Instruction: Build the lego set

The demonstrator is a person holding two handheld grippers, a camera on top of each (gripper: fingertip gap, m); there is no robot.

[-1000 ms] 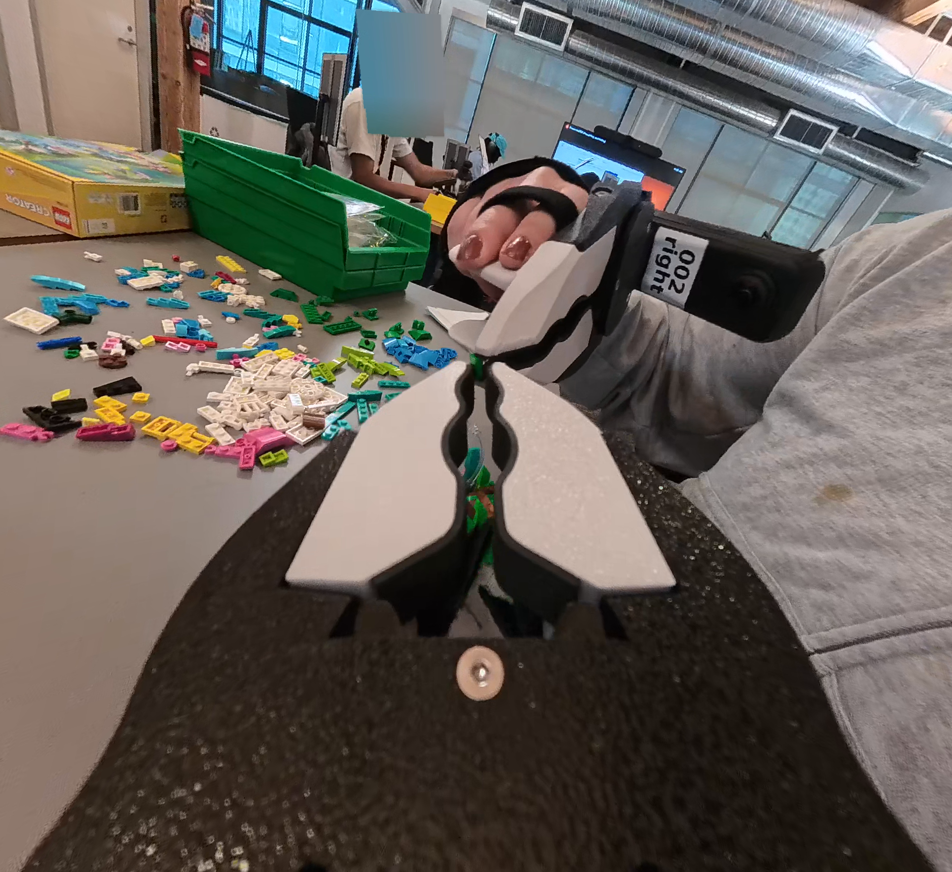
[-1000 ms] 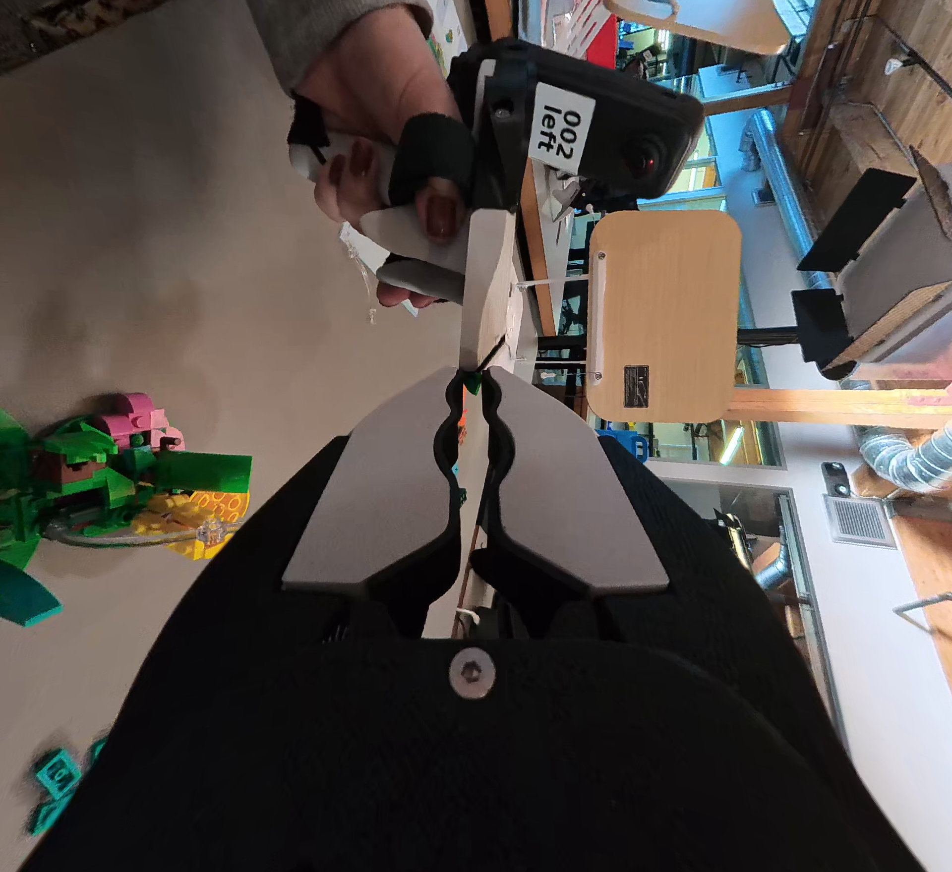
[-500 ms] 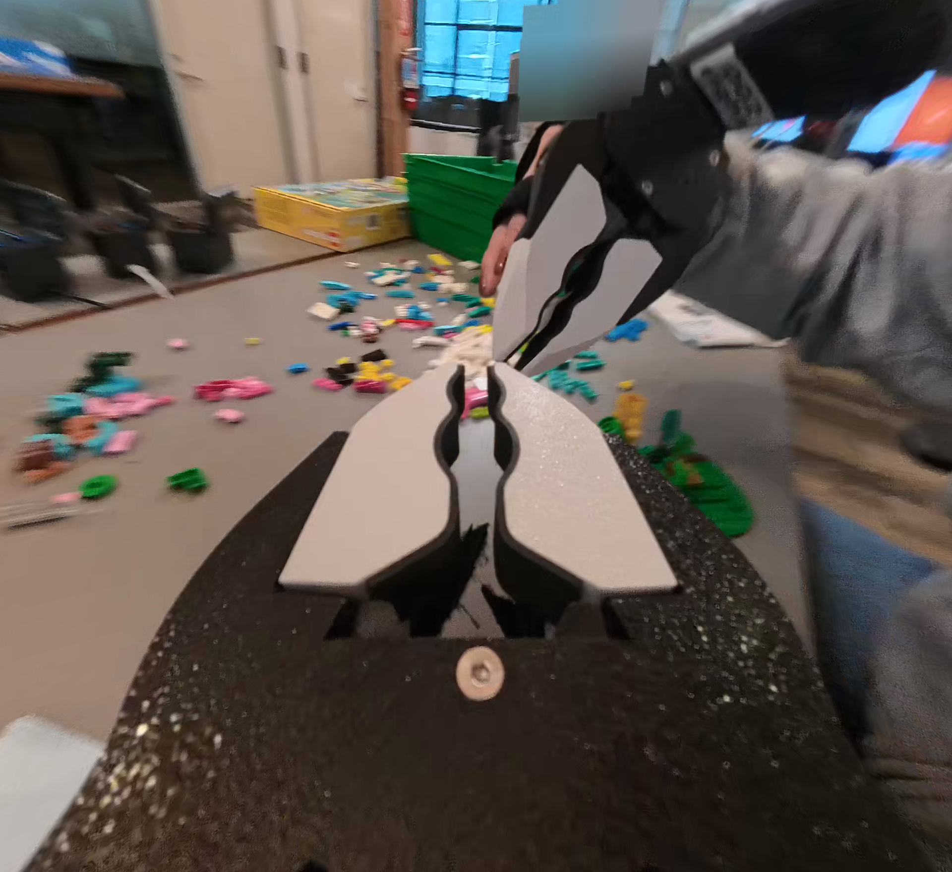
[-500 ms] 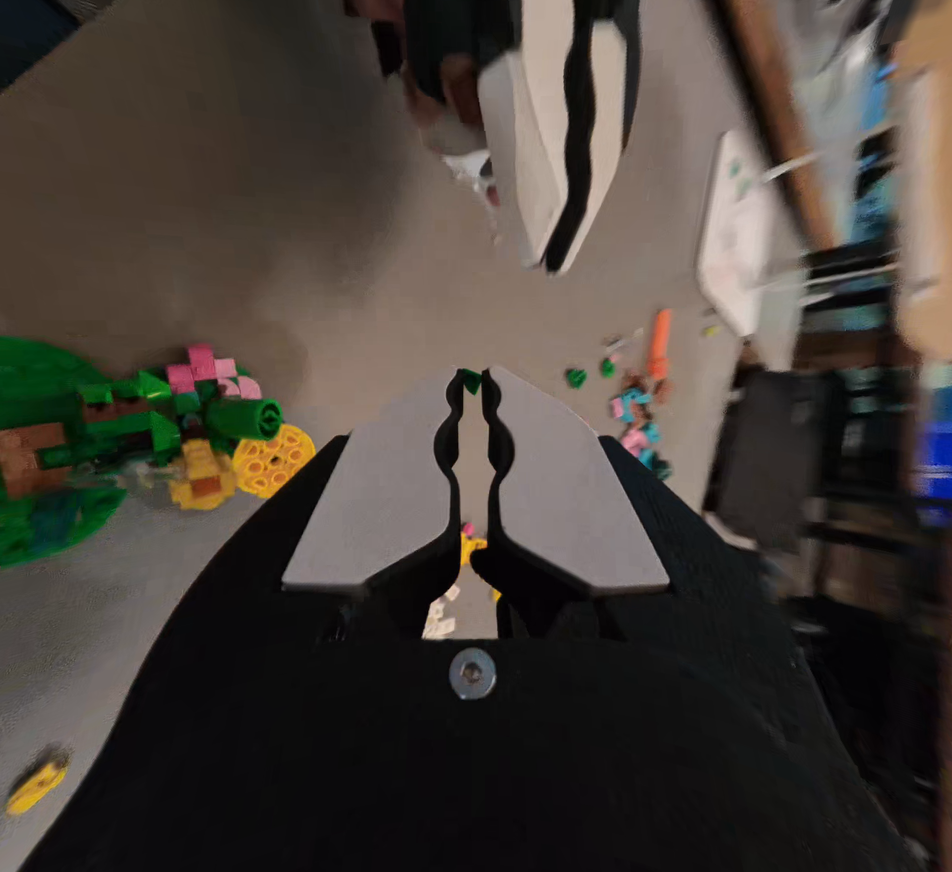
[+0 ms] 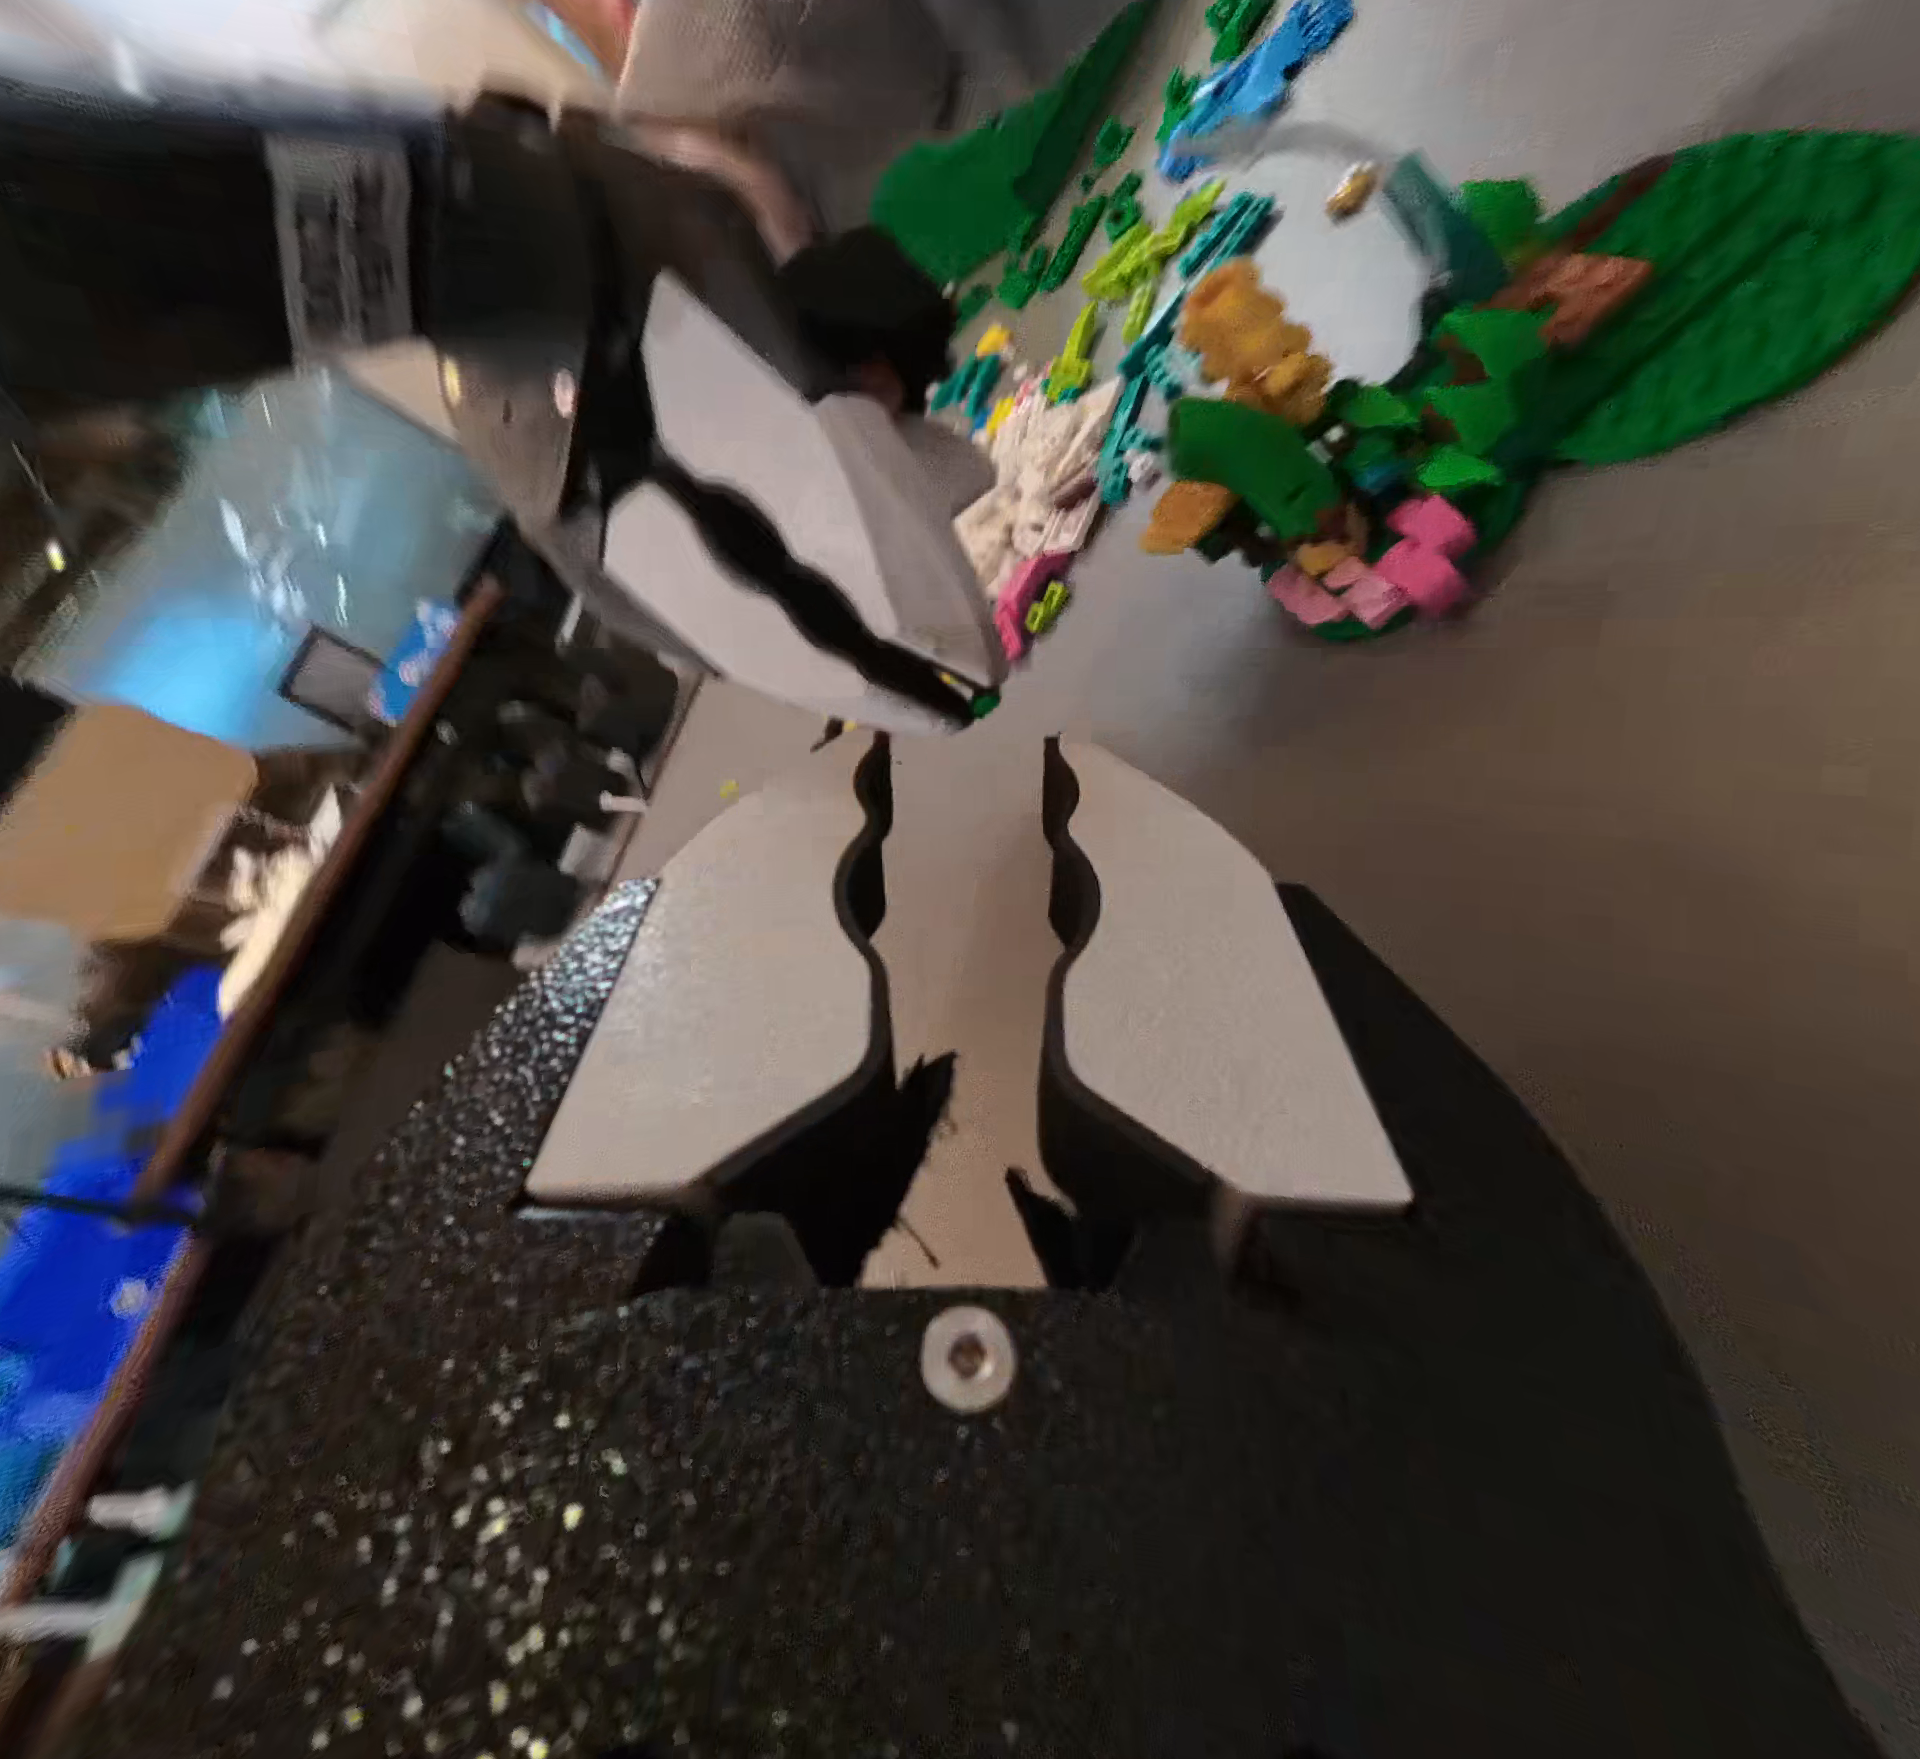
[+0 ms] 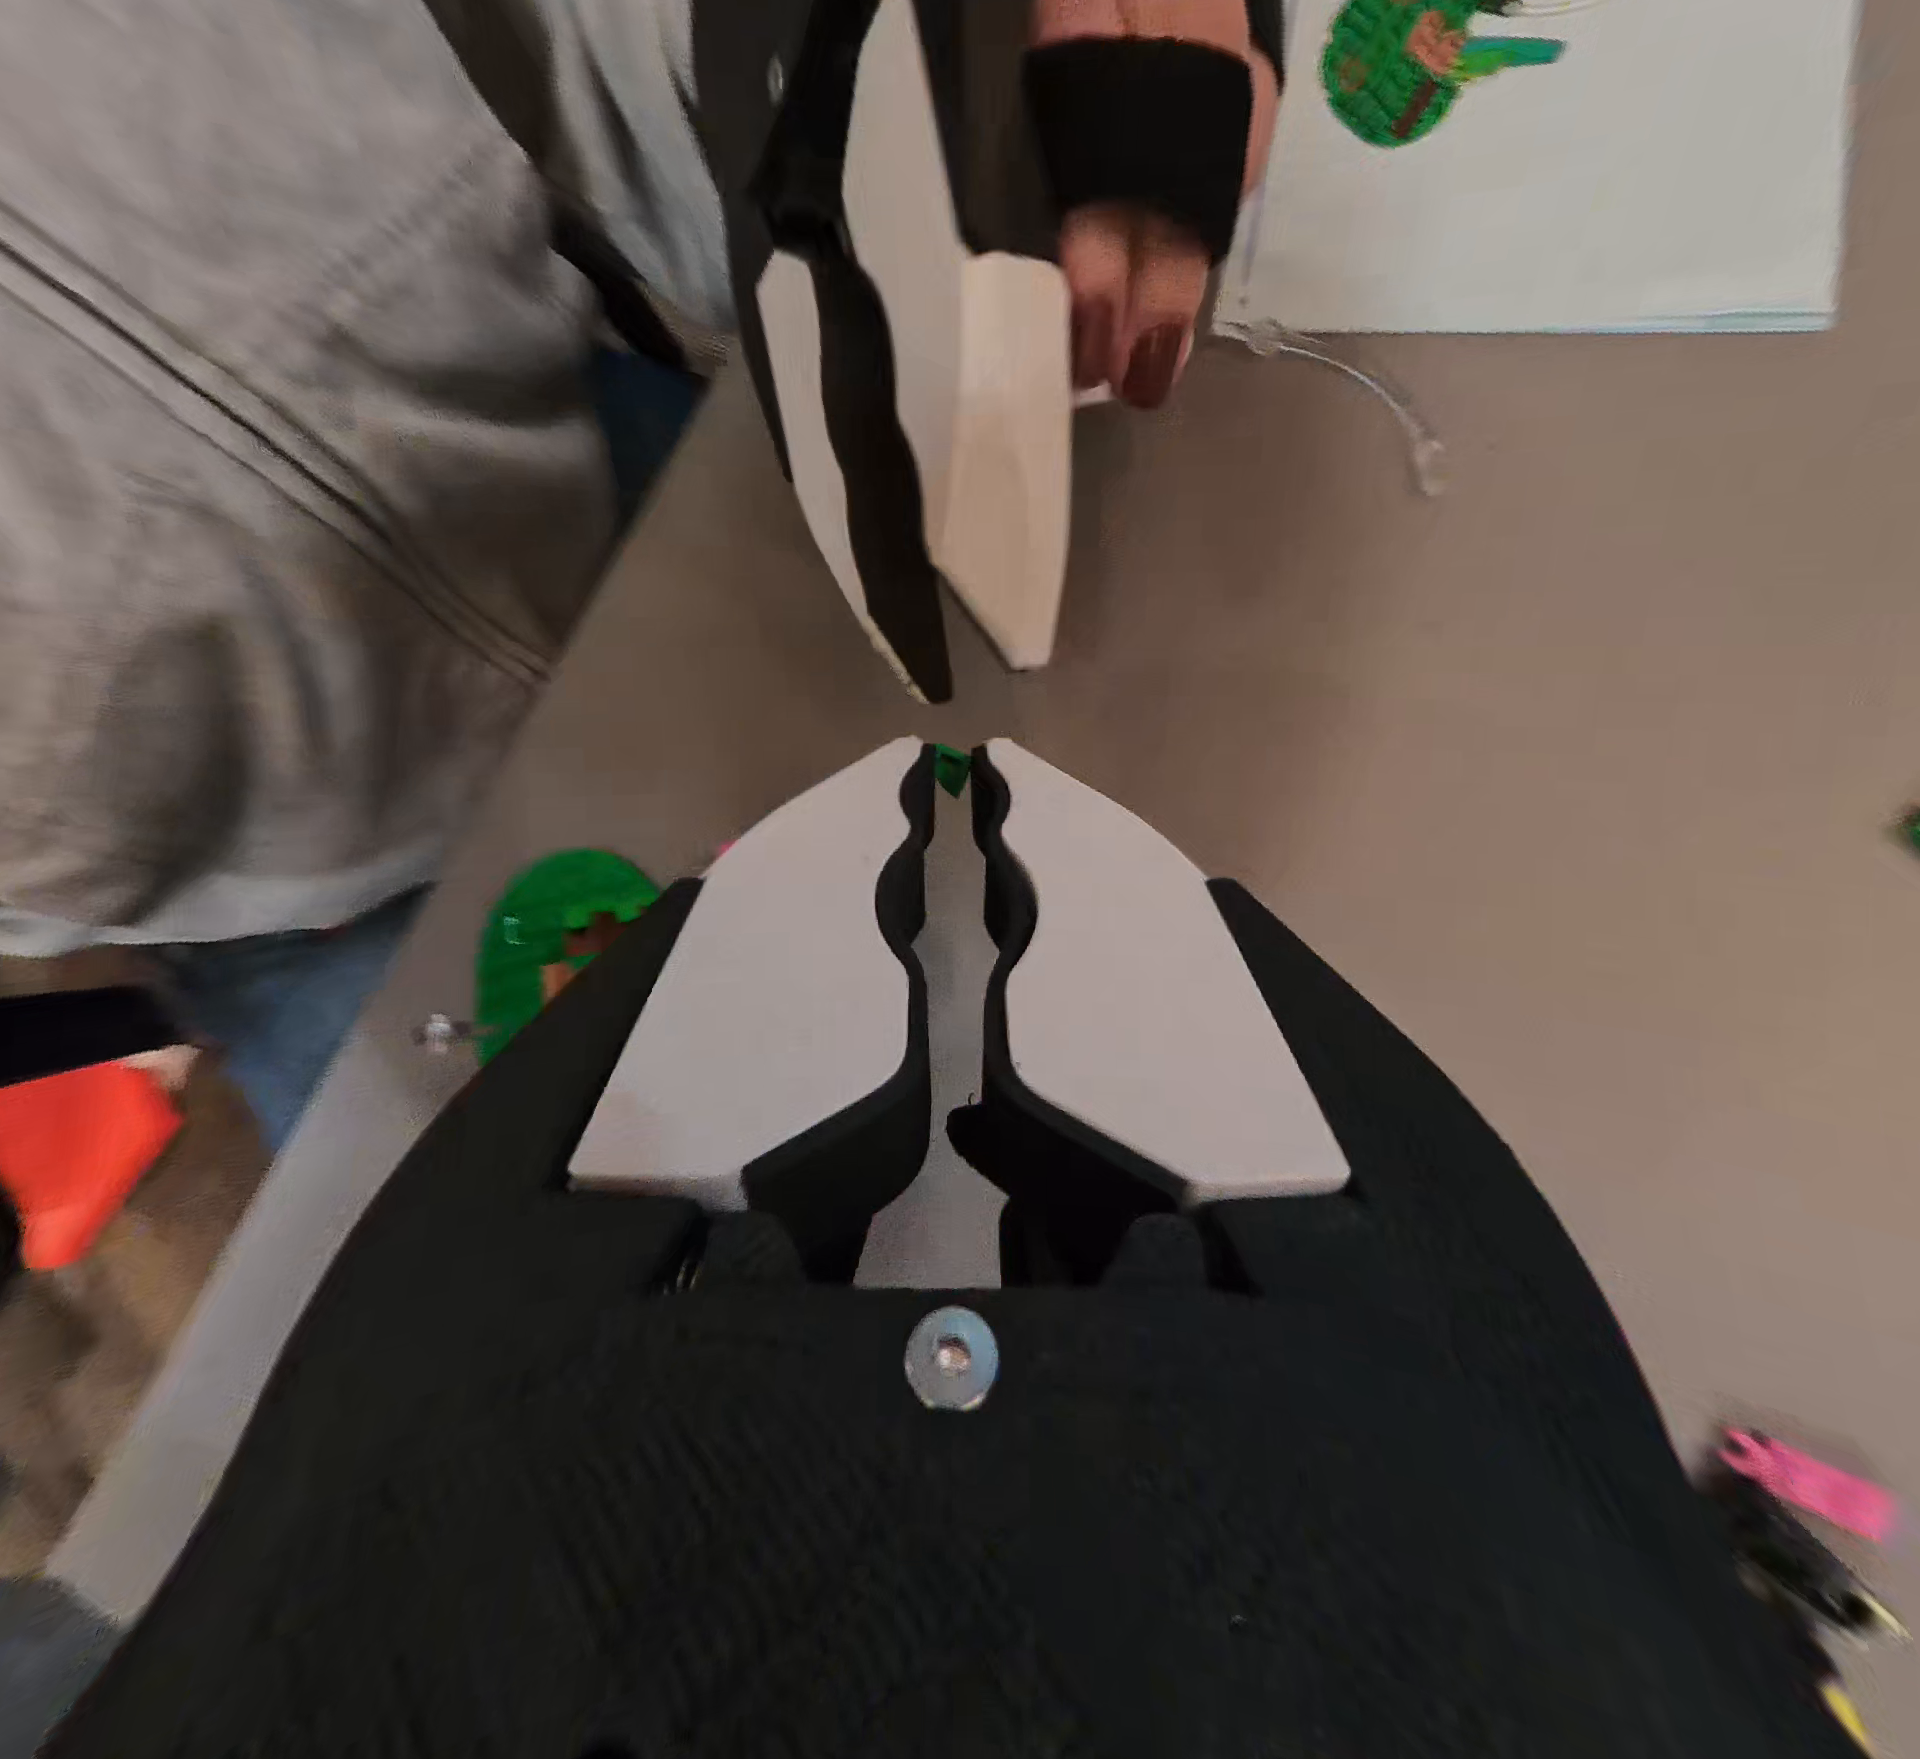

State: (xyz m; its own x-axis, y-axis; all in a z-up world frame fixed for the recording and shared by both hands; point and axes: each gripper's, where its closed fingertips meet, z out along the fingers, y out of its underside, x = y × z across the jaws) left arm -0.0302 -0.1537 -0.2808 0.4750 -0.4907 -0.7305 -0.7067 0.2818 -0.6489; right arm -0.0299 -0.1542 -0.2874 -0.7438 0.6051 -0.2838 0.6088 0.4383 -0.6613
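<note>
Brick (image 6: pixel 948 767), small, green: pinched at the tips of right tongs (image 6: pixel 951 759), above the table (image 6: pixel 1455 774) near its edge | looks light, stiff, slippery; hold flat sides | left tongs (image 5: pixel 961 753) agape, empty.

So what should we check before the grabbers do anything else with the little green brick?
1. Right gripper pinching the small green brick at its very tips: ok.
2. Left gripper open with nothing in it: ok.
3. The two grippers apart, tips facing each other: ok.
4. Bare grey table beneath the tips: ok.
5. Green brick model away from both grippers: ok.
6. How firmly the brick is held: cannot tell.
</note>
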